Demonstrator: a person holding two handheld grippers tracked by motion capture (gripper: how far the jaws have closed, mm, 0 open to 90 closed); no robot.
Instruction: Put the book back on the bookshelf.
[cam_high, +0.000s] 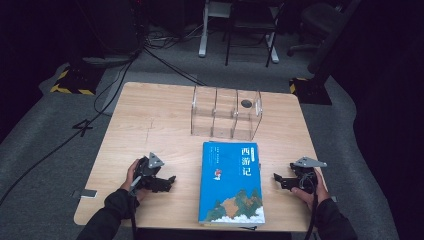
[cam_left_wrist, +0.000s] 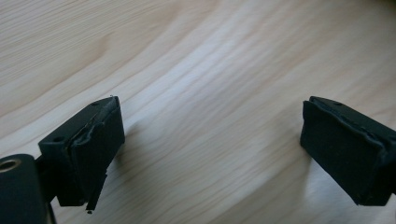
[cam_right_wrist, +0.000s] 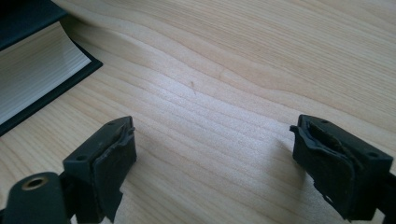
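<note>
Blue is what grabs the eye here: a thick book (cam_high: 231, 184) with a blue cover is laid flat at the near middle of the pale wood table (cam_high: 150, 125), cover up, its spine on the left and its page edge turned toward the right side. Just behind it, a clear acrylic organizer (cam_high: 226, 112) with upright dividers is parked, open slots facing up, which looks like the place a book would get stood in. The left gripper (cam_high: 169, 181) is rested on the tabletop well to the left of the book, jaws spread wide with nothing but bare wood between them in the left gripper view. The right gripper (cam_high: 277, 178) is set down on the other side, also spread open and empty, pointed in toward the book; in the right gripper view the white page block and dark cover edge (cam_right_wrist: 35, 74) are seen off to the side, apart from the pads. Probably a ready pose is being held, one gripper on each flank so the book can be pinched from both edges and lifted. Nothing is touched yet.
</note>
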